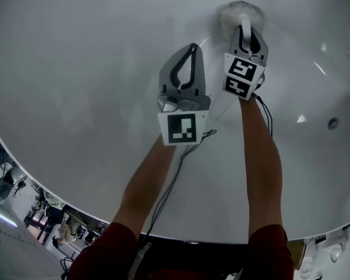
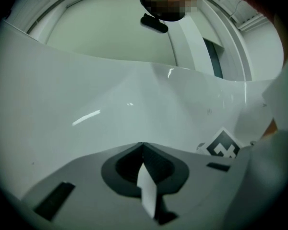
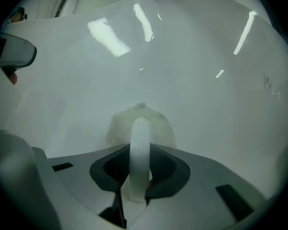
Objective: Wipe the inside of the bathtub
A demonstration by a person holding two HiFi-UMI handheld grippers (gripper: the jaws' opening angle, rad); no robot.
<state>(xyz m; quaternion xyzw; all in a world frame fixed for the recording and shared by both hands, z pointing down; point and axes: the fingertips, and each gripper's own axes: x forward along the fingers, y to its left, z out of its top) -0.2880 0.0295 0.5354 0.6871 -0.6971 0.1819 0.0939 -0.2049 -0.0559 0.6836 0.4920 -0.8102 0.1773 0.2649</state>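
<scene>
While the right hand-held gripper pinched the white handle of a fluffy pad, the pad lay against the tub wall at 1 o'clock in the head view. At 8 o'clock from it, the left hand-held gripper had its jaws pressed together, empty. A drain sat at 3 o'clock.

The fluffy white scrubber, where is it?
Head view, top, right of centre: the scrubber sits against the bathtub wall, clamped in the right gripper.
</scene>
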